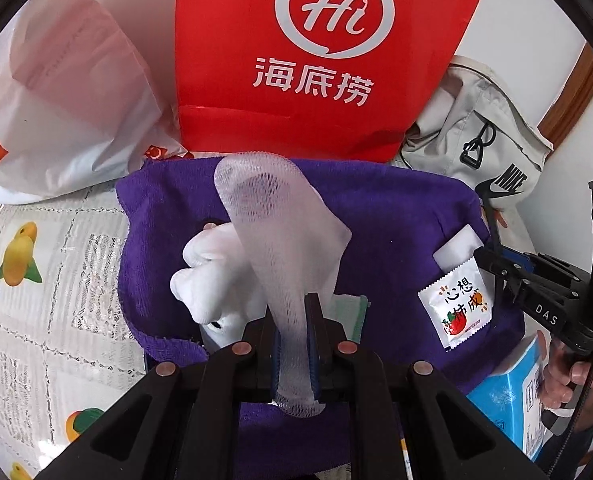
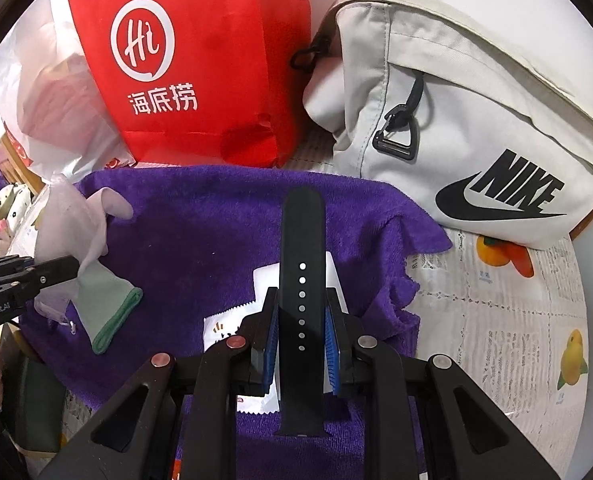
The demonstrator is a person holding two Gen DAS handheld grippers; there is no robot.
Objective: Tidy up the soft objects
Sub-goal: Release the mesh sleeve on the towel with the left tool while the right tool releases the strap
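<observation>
purple towel (image 2: 200, 216) on fruit-print tablecloth (image 2: 508, 320); red bag (image 1: 316, 56) behind.

A table (image 2: 496, 312) under a lace-patterned cover printed with fruit carries everything. A purple towel (image 2: 200, 232) lies spread on it. Behind the towel stand a red bag (image 1: 320, 60) and a white plastic bag (image 1: 68, 92); a grey Nike bag (image 2: 468, 120) rests at the right.

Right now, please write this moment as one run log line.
left gripper: shut on mesh sleeve | right gripper: shut on black strap | below: purple towel
</observation>
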